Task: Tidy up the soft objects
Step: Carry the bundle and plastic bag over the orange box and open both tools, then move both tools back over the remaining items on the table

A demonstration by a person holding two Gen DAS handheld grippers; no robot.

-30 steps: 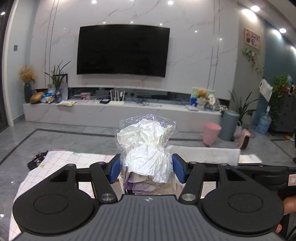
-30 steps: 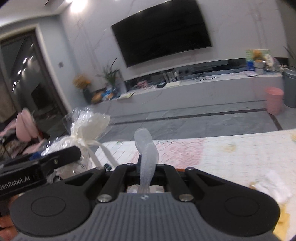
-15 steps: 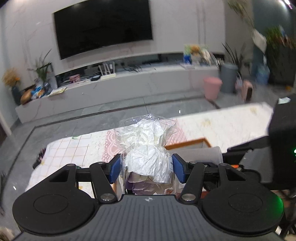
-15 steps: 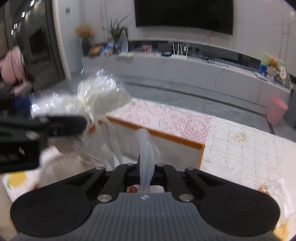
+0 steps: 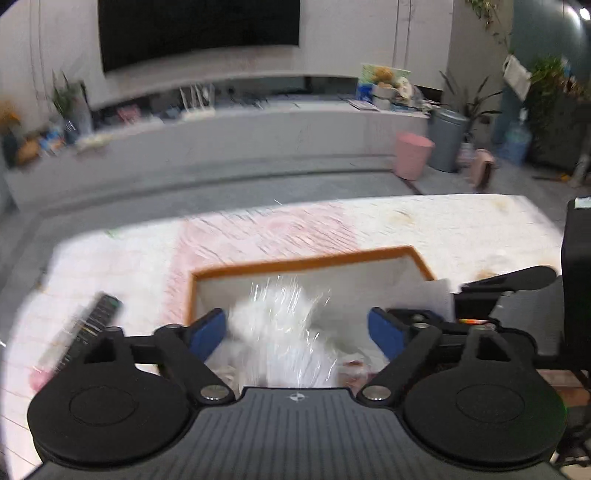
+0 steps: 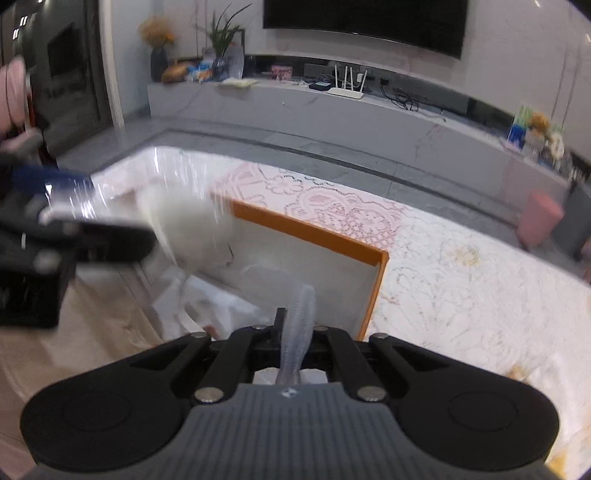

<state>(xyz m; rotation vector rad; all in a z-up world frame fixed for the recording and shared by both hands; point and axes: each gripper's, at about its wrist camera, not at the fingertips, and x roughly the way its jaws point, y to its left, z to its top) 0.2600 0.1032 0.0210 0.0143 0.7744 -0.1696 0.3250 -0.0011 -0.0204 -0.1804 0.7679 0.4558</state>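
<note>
Opening left claw (image 5: 297, 328), bag (image 5: 284, 332) loose, box (image 5: 306, 263)

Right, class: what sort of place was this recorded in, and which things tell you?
Most likely a home living room: a large wall-mounted television above a long low media console, potted plants, and a patterned tablecloth.

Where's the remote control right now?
In the left wrist view the remote control lies on the patterned table cover, to the left of the orange-rimmed box and just beyond the left gripper, blurred.
</note>
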